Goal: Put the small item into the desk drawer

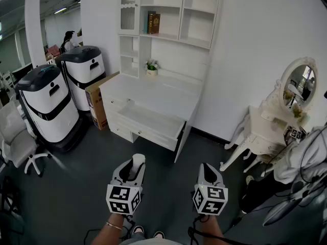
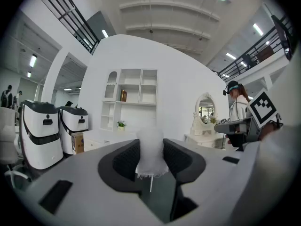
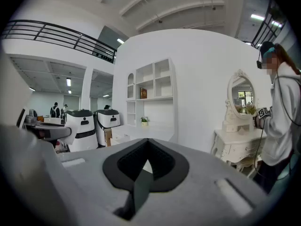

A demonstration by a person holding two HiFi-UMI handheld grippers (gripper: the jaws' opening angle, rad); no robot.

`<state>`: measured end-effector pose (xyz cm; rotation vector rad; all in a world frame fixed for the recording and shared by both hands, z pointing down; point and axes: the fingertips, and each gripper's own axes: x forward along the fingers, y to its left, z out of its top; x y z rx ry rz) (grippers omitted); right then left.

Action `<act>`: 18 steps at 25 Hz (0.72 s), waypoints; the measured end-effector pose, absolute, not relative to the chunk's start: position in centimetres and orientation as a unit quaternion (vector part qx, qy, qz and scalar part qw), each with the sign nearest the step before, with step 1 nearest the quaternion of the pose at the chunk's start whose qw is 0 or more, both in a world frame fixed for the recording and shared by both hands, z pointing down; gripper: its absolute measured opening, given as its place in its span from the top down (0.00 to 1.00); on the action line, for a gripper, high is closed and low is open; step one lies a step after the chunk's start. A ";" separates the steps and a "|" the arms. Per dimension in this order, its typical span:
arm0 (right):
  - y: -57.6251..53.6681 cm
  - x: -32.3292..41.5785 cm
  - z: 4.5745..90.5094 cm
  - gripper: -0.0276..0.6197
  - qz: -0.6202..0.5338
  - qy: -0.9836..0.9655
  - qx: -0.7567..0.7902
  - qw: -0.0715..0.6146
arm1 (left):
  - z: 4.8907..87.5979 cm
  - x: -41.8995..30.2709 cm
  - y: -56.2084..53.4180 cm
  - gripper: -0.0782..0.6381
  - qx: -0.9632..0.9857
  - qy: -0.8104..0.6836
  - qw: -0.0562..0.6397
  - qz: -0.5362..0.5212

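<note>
My left gripper [image 1: 137, 163] is shut on a small white item [image 1: 138, 160], soft and frayed at its lower edge, which stands up between the black pads in the left gripper view [image 2: 151, 150]. My right gripper [image 1: 207, 169] hangs beside it, shut with nothing in it; its pads meet in the right gripper view [image 3: 148, 144]. Both grippers are held over the dark floor, some way short of the white desk [image 1: 153, 92]. The desk drawer [image 1: 147, 132] is pulled out and looks empty inside.
A shelf unit with a book [image 1: 153, 22] and a small plant [image 1: 151, 66] tops the desk. Left of it are a cardboard box [image 1: 97, 100], two white-and-black machines [image 1: 45, 102] and a chair [image 1: 18, 143]. A vanity table [image 1: 263, 137] and a person [image 3: 281, 112] are at the right.
</note>
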<state>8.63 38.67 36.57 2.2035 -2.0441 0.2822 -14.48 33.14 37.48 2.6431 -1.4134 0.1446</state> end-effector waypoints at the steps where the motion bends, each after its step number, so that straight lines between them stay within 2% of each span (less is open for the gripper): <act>1: 38.8 8.6 36.7 0.96 0.093 -0.676 0.728 0.061 | 37.6 -14.5 33.2 0.67 0.878 -0.470 0.071 0.048; 18: 39.8 11.4 39.1 0.96 0.125 -0.677 0.724 0.053 | 39.3 -14.3 34.1 0.67 0.861 -0.497 0.097 0.041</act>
